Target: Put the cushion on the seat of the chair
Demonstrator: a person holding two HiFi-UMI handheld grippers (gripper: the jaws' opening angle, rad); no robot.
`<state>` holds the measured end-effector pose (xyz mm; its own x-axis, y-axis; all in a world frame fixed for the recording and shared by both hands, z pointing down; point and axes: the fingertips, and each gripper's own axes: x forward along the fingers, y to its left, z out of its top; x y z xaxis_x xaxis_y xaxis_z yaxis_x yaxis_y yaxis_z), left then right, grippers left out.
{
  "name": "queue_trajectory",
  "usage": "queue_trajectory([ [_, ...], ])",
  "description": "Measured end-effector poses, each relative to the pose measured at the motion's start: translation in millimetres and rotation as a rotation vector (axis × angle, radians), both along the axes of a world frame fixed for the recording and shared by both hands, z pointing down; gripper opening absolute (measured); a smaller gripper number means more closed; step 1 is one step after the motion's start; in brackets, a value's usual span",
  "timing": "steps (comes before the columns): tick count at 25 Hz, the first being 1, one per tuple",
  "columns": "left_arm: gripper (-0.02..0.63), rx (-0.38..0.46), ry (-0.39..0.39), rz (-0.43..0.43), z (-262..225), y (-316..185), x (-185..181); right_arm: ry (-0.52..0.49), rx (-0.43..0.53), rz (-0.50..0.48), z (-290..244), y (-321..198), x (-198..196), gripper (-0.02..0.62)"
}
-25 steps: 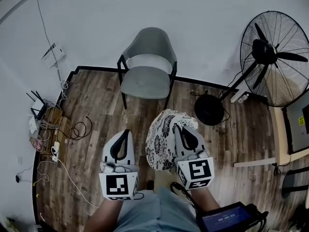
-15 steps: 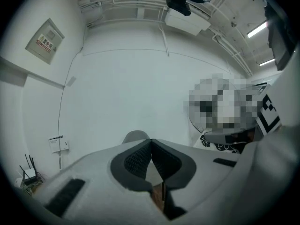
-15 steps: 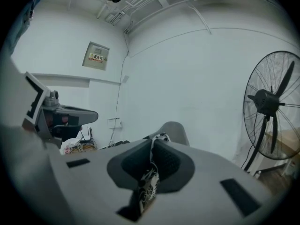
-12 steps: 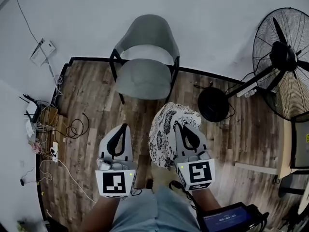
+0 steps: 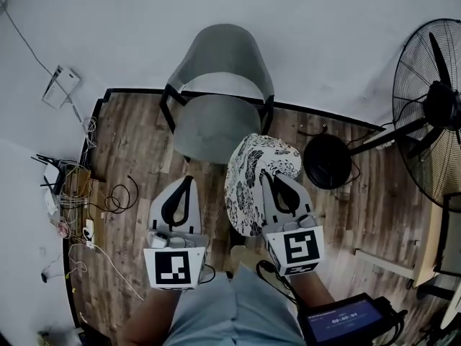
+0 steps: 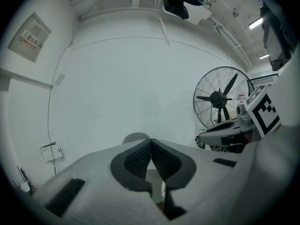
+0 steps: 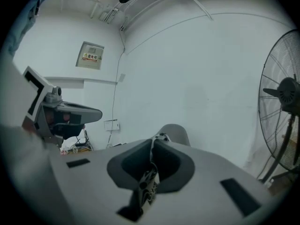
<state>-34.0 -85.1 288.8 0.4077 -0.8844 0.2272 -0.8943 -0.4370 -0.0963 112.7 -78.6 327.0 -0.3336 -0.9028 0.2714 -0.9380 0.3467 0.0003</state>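
Observation:
A grey chair (image 5: 216, 96) stands against the white wall, its seat (image 5: 212, 128) bare. A black-and-white patterned cushion (image 5: 252, 186) hangs on edge in front of the seat's right corner. My right gripper (image 5: 268, 175) is shut on the cushion's upper edge; in the right gripper view a strip of the patterned cushion (image 7: 149, 186) shows between the jaws of the right gripper (image 7: 153, 142), with the chair (image 7: 176, 132) beyond. My left gripper (image 5: 187, 182) is shut on nothing, left of the cushion. In the left gripper view, the left gripper (image 6: 151, 142) points at the chair (image 6: 136, 137).
A large standing fan (image 5: 432, 114) with a round black base (image 5: 326, 161) stands to the right of the chair. Cables and small boxes (image 5: 72, 193) lie on the wooden floor at the left. A lit screen (image 5: 338, 323) sits by the person's right leg.
Both grippers and the cushion have come closer to the chair; the cushion's top now overlaps the seat's front right corner in the head view. Both grips look unchanged.

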Motion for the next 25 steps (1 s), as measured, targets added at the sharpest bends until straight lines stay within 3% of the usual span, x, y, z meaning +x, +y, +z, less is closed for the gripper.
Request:
queue_trajectory([
  [11,0.009,0.072,0.055,-0.057,-38.9,-45.7,-14.6,0.018,0.091,-0.061,-41.6,-61.6,-24.1,0.017],
  [25,0.009,0.062,0.072,-0.044,-13.0,-131.6,-66.8,0.078,0.041,-0.049,-19.4,-134.8,-67.2,0.017],
])
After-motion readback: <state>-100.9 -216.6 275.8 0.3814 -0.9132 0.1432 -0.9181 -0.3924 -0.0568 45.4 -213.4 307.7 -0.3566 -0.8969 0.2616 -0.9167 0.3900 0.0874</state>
